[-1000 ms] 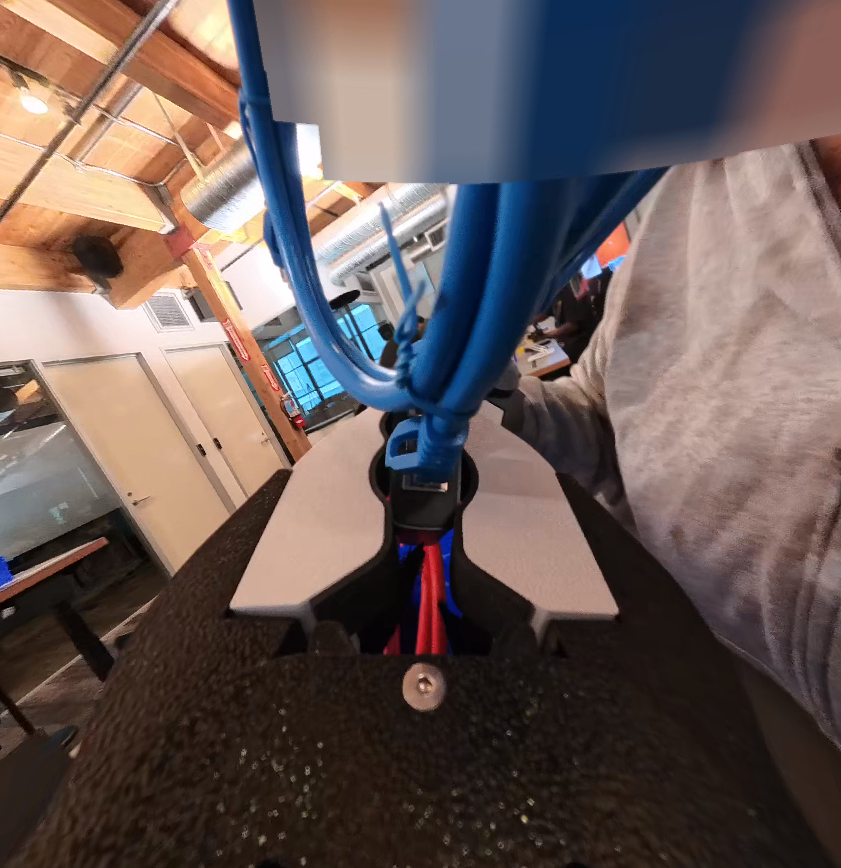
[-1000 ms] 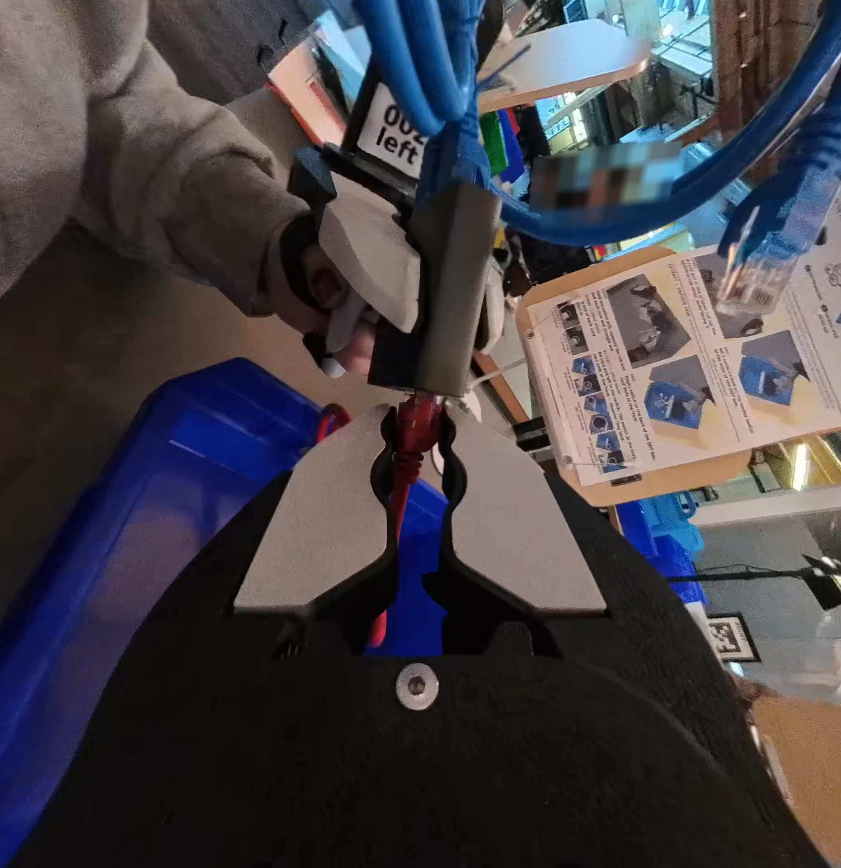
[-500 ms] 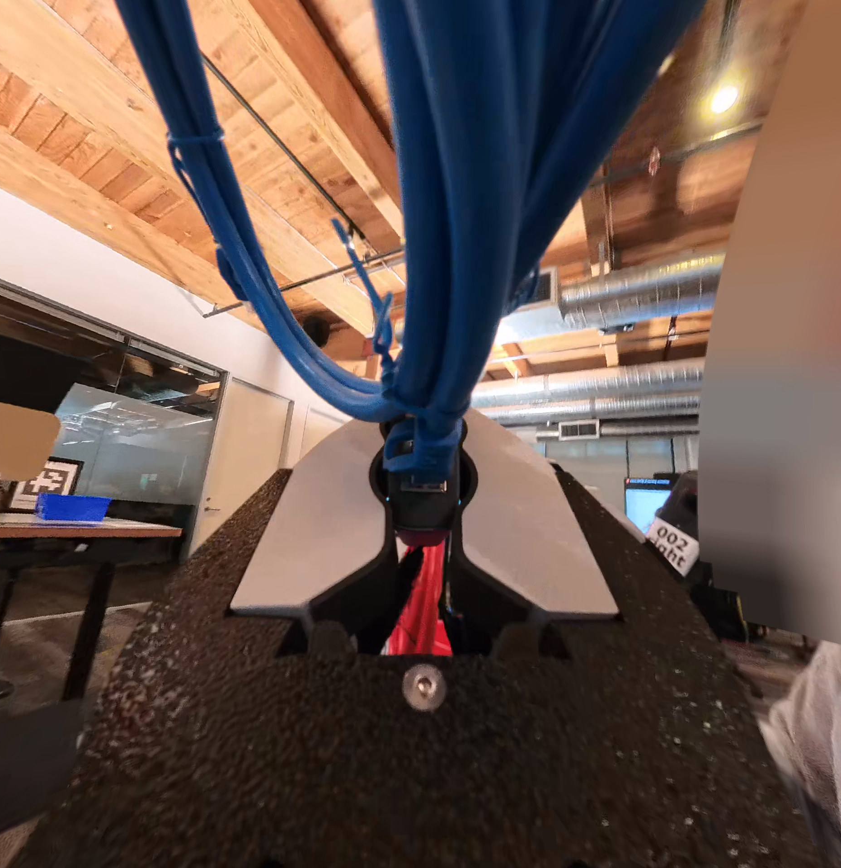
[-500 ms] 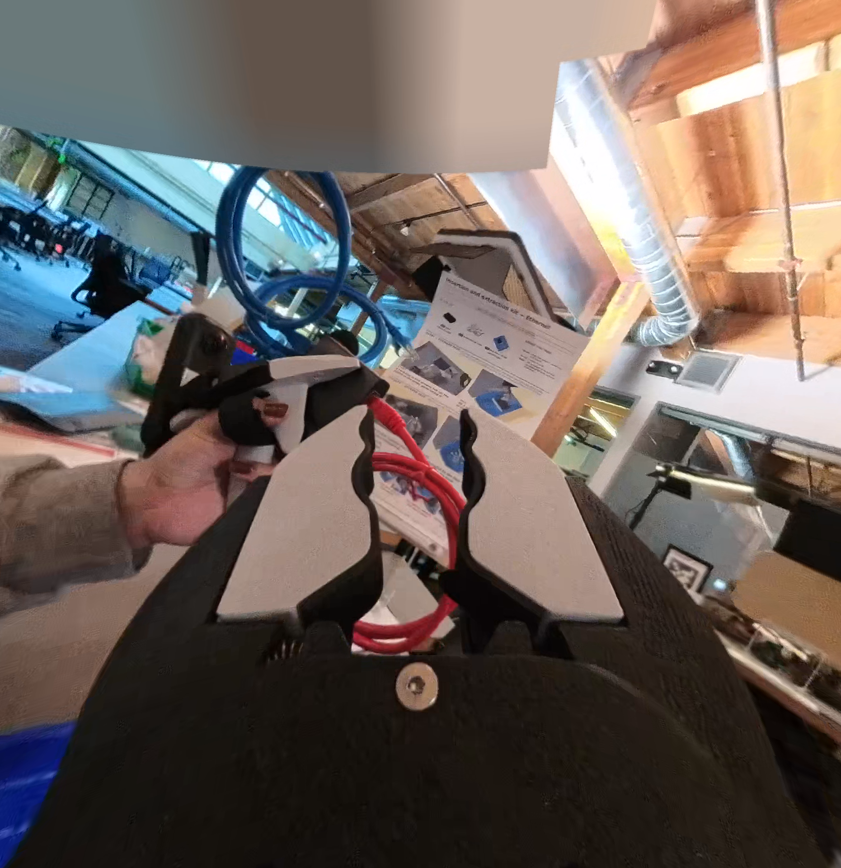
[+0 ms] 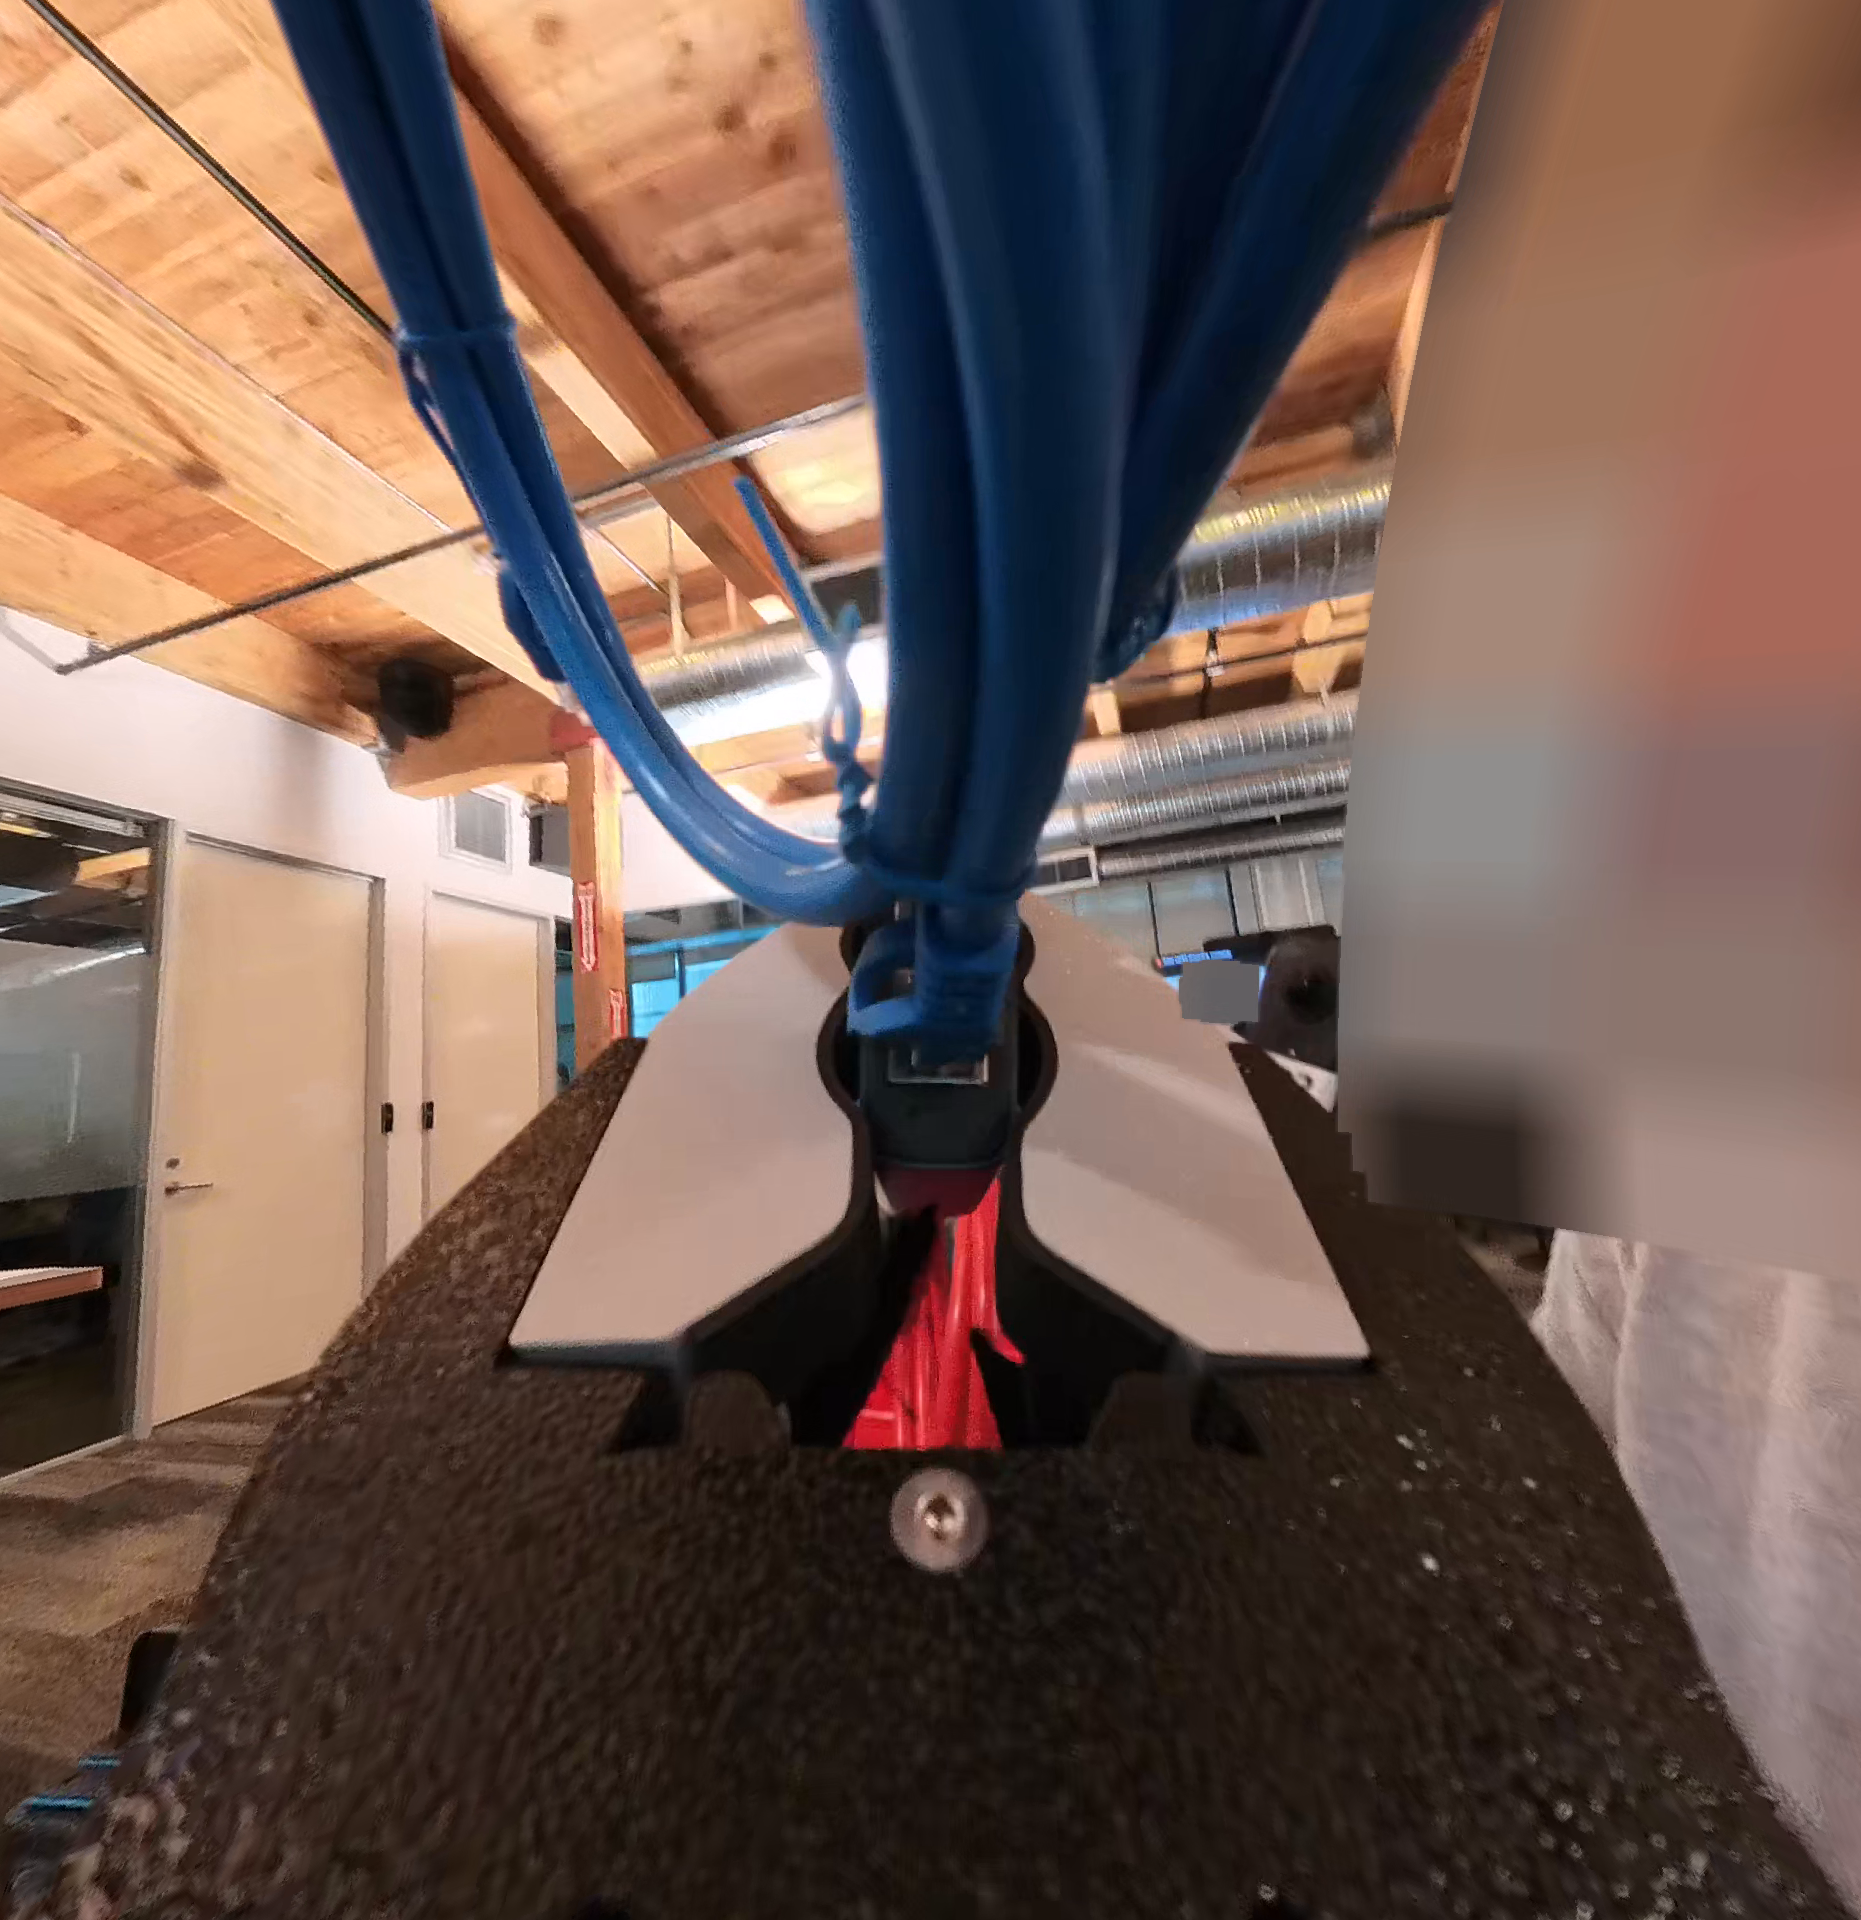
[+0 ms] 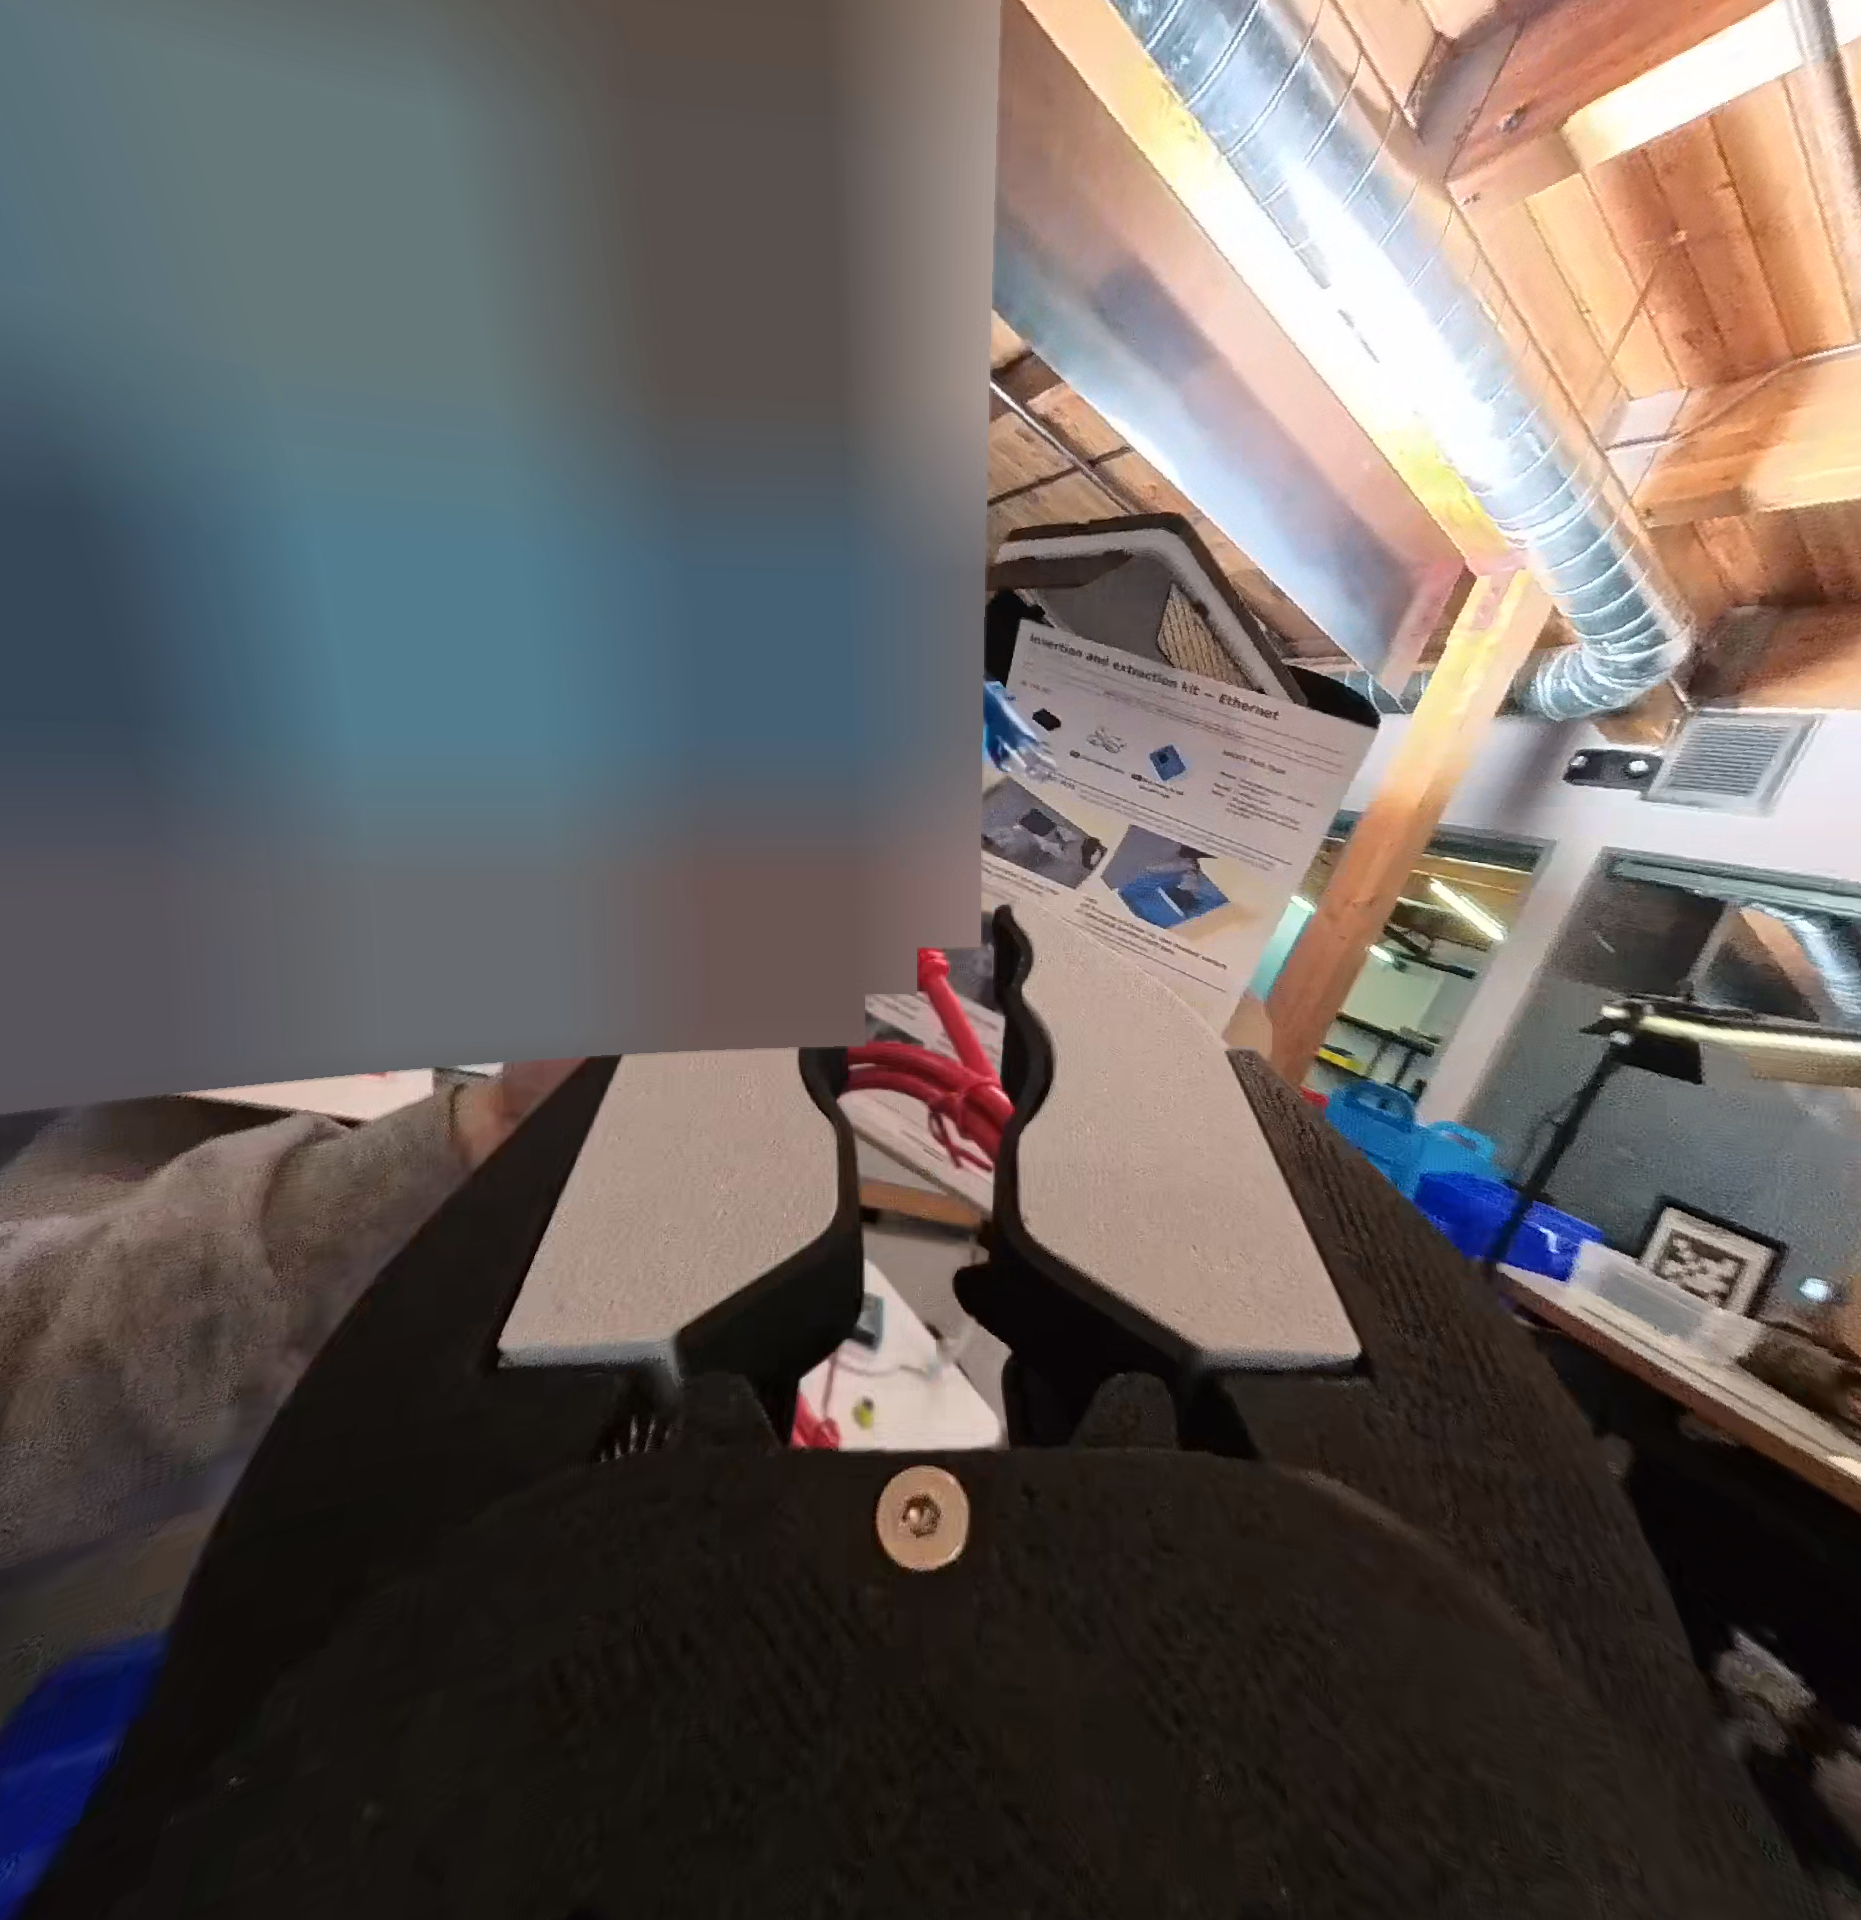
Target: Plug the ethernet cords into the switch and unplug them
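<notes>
The left gripper [image 5: 936,1023] is clamped on a small black switch [image 5: 931,1107], which sits squarely between the two grey fingers [image 5: 744,1122], both pressing its sides. A blue ethernet plug [image 5: 931,982] is seated in the port on the switch's far face, right at the fingertips, and its bundled blue cord [image 5: 1019,436] rises from the switch toward the wooden ceiling [image 5: 230,312]. On the near side of the switch, a red cord [image 5: 941,1340] runs back between the fingers toward the gripper's body.

The right gripper [image 6: 931,1039] stands apart from the switch, its jaws spread and gripping nothing; coiled loops of the red cord [image 6: 931,1086] show through the gap beyond its fingers. An instruction sheet [image 6: 1165,821] stands behind them.
</notes>
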A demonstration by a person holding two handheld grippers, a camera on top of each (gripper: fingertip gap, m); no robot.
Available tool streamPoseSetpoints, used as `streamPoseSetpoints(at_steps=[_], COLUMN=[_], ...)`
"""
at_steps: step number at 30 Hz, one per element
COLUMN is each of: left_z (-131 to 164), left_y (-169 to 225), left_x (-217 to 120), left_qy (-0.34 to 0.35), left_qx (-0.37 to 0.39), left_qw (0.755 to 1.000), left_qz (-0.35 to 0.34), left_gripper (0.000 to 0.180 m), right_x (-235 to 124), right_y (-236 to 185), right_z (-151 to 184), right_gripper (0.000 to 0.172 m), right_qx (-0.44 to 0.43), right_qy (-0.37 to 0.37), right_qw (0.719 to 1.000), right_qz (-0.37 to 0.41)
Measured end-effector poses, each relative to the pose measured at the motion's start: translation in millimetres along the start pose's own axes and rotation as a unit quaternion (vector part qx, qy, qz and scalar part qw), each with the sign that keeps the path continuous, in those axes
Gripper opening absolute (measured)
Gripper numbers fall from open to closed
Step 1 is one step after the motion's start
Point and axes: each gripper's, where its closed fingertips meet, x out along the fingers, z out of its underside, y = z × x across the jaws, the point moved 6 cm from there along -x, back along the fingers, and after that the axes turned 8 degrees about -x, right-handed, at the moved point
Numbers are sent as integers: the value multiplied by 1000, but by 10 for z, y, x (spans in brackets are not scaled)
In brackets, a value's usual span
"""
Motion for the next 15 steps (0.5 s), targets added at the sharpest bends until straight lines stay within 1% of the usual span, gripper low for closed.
streamPoseSetpoints(at_steps=[3, 5, 6, 8, 9, 11, 14, 15], left_z=[79, 123, 147, 198, 216, 229, 207, 209], left_y=[71, 135, 184, 311, 364, 456, 473, 456], left_x=[21, 32, 30, -9, -30, -68, -86, -91], left_qy=[-53, -78, -88, -90, -83, -63, -44, -43], left_qx=[10, 16, 22, 49, 64, 82, 75, 71], left_qw=[998, 995, 991, 980, 975, 964, 962, 963], left_qz=[34, 67, 95, 169, 197, 244, 258, 255], left_gripper=[22, 21, 21, 21, 21, 21, 21, 21], right_x=[-4, -5, -7, -36, -40, -14, 1, 7], right_y=[-17, -69, -125, -293, -342, -350, -401, -414], right_z=[78, 118, 145, 185, 179, 127, 54, 32], right_gripper=[25, 25, 25, 26, 25, 27, 24, 20], right_qx=[-50, -67, -66, -38, -27, -24, -25, -27], right_qy=[-45, -67, -77, -89, -85, -66, -49, -43], right_qw=[998, 995, 993, 982, 978, 982, 983, 983], right_qz=[-7, -33, -67, -165, -188, -173, -175, -175])
